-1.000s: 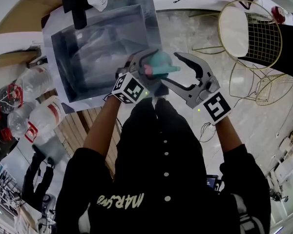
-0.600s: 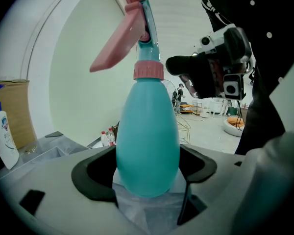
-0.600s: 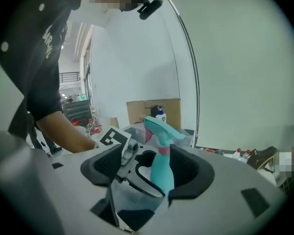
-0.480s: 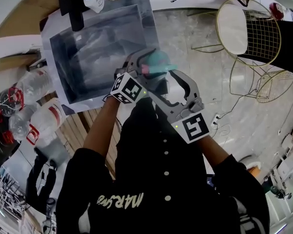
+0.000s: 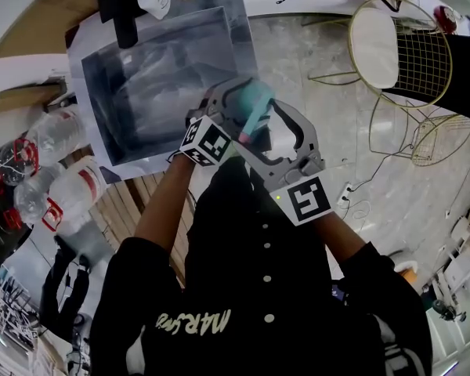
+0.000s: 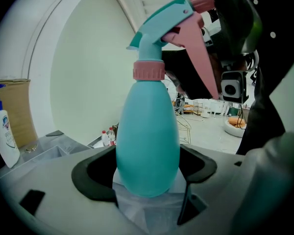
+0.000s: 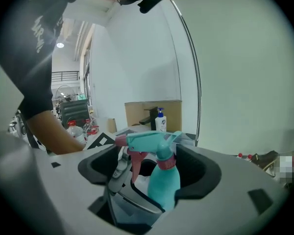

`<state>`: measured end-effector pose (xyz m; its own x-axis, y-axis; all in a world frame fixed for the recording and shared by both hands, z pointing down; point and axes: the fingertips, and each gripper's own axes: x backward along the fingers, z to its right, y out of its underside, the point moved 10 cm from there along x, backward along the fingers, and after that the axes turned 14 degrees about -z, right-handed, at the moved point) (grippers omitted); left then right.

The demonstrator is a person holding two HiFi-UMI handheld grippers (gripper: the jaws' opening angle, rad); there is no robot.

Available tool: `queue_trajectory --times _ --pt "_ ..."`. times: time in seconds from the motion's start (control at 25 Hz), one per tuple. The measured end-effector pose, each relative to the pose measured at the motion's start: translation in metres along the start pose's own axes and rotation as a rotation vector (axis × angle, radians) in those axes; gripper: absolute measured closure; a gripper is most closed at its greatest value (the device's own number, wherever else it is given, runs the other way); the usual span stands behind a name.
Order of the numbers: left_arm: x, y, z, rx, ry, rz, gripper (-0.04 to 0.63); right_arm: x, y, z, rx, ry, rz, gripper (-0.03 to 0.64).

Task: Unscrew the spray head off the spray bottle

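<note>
Now left gripper point(image 5: 232, 105) clamps spray bottle point(image 6: 148, 141) upright, forearm point(image 5: 160, 204) outstretched.

The person wears a black shirt point(image 5: 243, 288). It has short sleeves point(image 5: 131, 263), and the arms are bare below them. A row of small round white buttons point(image 5: 266, 280) runs down the middle of the front. Pale yellow letters point(image 5: 194, 322) are printed across the shirt, and in the head view they look upside down. There are some white marks point(image 5: 388, 351) on the right side of the shirt, only partly seen. In the right gripper view the dark shirt fills the top left, with the pale letters on it. Dark headgear point(image 6: 235, 28) sits on the head.
</note>
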<state>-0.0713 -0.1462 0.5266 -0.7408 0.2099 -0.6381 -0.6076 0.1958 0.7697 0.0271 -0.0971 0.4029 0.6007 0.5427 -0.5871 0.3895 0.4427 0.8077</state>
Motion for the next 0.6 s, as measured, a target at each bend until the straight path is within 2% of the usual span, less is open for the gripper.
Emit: queue_trajectory --times 0.12,0.28,0.6 --pt "-0.001 0.003 0.002 0.0 0.008 -0.005 0.199 -0.003 -0.001 0.001 -0.011 -0.007 0.029 0.247" --pt "-0.002 0.004 0.001 0.004 0.0 -0.007 0.198 -0.005 0.0 -0.001 0.062 -0.015 -0.029 0.224" --pt "-0.002 0.003 0.0 0.005 0.0 -0.013 0.199 -0.014 0.005 -0.005 0.126 0.059 -0.036 0.216"
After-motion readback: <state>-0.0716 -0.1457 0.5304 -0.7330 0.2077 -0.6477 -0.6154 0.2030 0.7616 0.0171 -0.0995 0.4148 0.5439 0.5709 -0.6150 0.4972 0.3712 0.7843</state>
